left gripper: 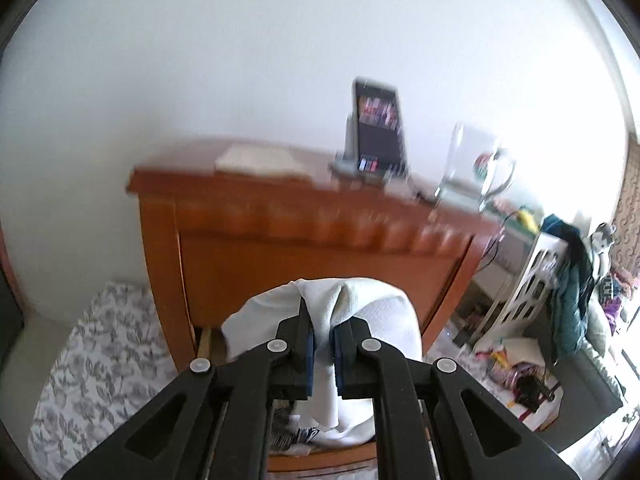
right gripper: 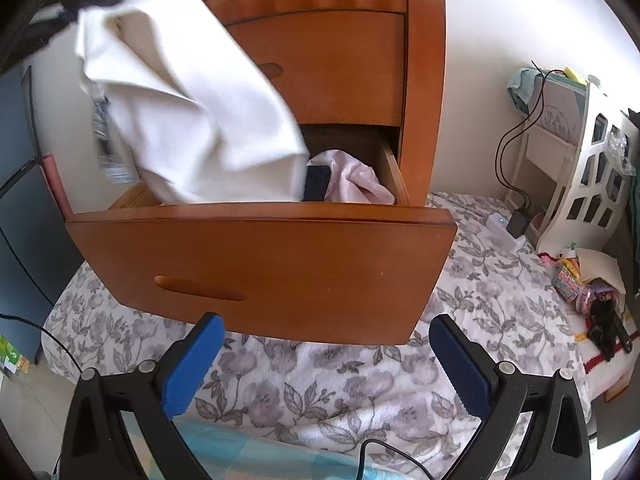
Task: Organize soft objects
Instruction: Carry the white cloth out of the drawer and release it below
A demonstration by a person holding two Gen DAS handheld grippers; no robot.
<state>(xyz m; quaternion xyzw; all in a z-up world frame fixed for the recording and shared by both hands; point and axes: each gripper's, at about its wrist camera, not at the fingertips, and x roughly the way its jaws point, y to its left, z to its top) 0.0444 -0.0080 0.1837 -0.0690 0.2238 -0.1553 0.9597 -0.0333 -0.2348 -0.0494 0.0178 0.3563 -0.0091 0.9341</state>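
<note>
Left tool [left gripper: 323, 344] pinches a white cloth [left gripper: 376, 320] hanging above the open bottom drawer [right gripper: 260, 264]; right tool [right gripper: 326, 364] spread, empty, near drawer front.

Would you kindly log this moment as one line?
left claw: shut on white cloth | right claw: open | wooden drawer: open
</note>
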